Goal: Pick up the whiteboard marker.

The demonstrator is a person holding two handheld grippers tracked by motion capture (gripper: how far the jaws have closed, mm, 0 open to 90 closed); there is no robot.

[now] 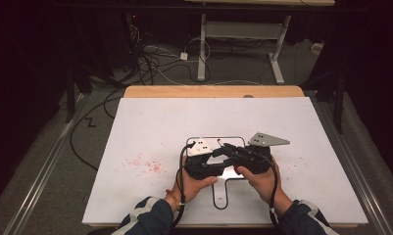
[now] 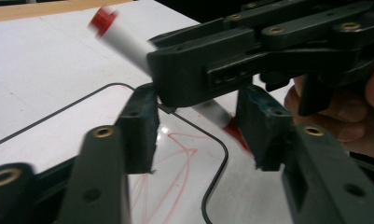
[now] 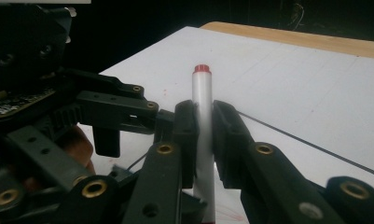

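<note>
Red-capped marker (image 3: 202,112) clamped in right tool (image 3: 203,135); left tool (image 2: 198,126) half open around its lower end, pads apart.

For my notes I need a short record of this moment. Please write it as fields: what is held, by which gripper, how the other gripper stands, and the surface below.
held thing: white marker with red end and red cap
holder: right gripper, jaws shut on the marker barrel
other gripper: left gripper, jaws on either side of the marker's capped end, pads not seen pressing on it
surface: small whiteboard with a black edge line and red scribbles, on a white table sheet
other marks: red specks on the sheet
</note>
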